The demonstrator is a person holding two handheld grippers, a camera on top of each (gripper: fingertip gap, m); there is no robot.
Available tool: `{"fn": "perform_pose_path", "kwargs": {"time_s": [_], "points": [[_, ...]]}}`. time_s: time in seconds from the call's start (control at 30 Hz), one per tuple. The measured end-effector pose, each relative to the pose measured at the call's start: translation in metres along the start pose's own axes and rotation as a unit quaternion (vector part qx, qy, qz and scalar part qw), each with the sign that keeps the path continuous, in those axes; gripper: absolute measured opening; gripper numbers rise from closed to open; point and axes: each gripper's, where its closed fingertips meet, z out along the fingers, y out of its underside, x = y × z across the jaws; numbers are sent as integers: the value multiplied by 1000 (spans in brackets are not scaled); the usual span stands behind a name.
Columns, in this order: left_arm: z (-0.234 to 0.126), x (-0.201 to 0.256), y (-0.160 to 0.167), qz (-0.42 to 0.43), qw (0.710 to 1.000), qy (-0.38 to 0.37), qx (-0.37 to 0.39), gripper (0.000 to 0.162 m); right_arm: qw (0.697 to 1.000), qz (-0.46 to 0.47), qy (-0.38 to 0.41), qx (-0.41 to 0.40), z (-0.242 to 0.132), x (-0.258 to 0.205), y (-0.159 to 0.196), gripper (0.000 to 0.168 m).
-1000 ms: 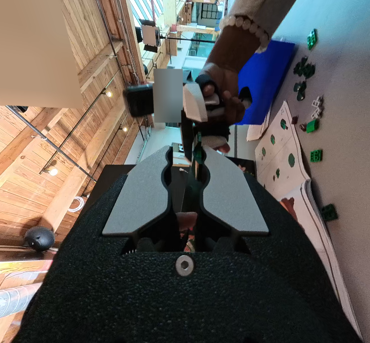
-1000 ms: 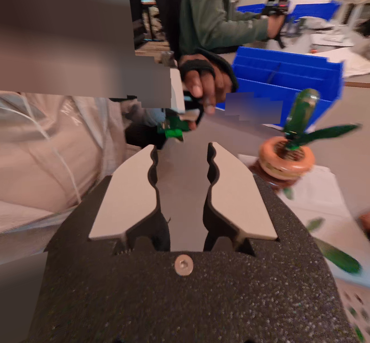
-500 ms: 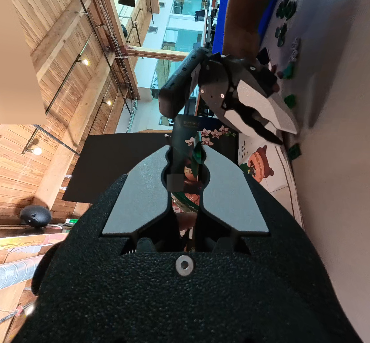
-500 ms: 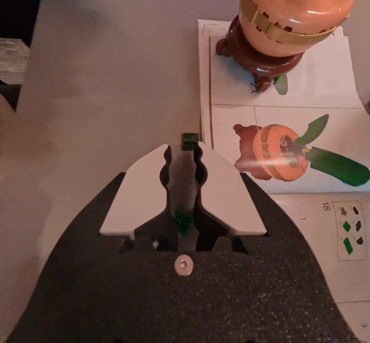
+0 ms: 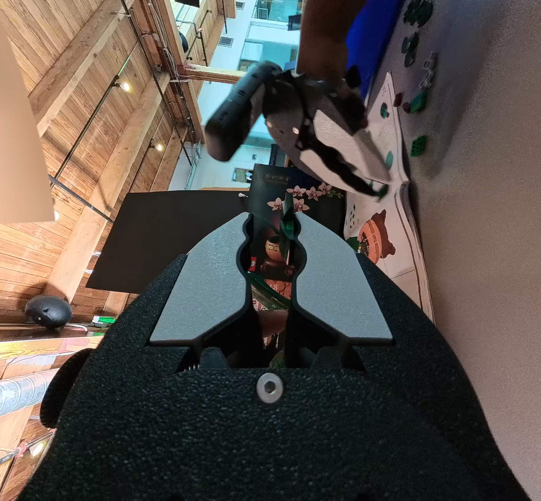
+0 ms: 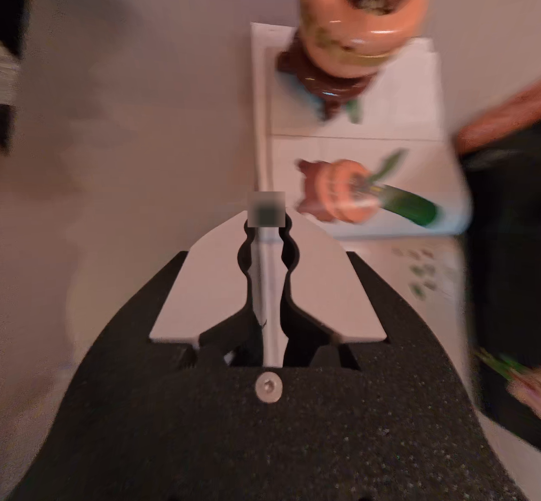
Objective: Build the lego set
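Note:
My left gripper (image 5: 273, 220) is raised, turned on its side, and shut on a thin dark green leaf piece (image 5: 287, 225) that stands edge-on at its tips. My right gripper (image 6: 266, 220) points down at the grey table beside the instruction booklet (image 6: 336, 141); its jaws are nearly together on a small dark green brick (image 6: 267, 212). In the left wrist view the right gripper (image 5: 376, 189) shows with that brick (image 5: 382, 191) at its tips, just above the booklet's edge. The orange pot on its brown base (image 6: 360, 18) stands on the booklet, blurred.
Loose green pieces (image 5: 418, 146) and white ones (image 5: 429, 68) lie on the table beyond the booklet (image 5: 377, 238). A blue bin (image 5: 369, 42) and the dark set box (image 5: 281, 191) stand behind. A blurred dark shape (image 6: 503, 252) fills the right edge of the right wrist view. The grippers' ends are close to 12 cm from one another.
My right gripper came down from in front of the left one to the table, narrowed its jaws and closed on the small green brick. My left gripper kept its leaf piece and swung its view.

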Motion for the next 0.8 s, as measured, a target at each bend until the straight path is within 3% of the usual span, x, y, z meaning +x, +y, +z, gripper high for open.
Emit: {"fn": "perform_pose_path", "kwargs": {"time_s": [0.07,0.17,0.27,0.4,0.57,0.67,0.8], "points": [[-1,0,-1,0,1000,-1,2,23,996,-25,83,-13,-29,30,5,16],[0,1,-2,1,1000,0,3,22,986,-79,145,-12,-56,48,-3,20],[2,2,-3,0,1000,2,2,22,980,-116,160,-1,-59,47,-15,35],[2,2,-1,0,1000,1,1,22,979,-108,174,18,-60,53,-15,28],[2,3,0,-2,1000,0,-1,22,995,-60,80,19,-38,27,10,20],[3,5,1,-3,1000,1,0,22,999,-42,31,-16,-11,17,37,25],[3,5,0,-1,1000,1,-1,21,1000,-4,-19,-7,12,18,45,32]]}}
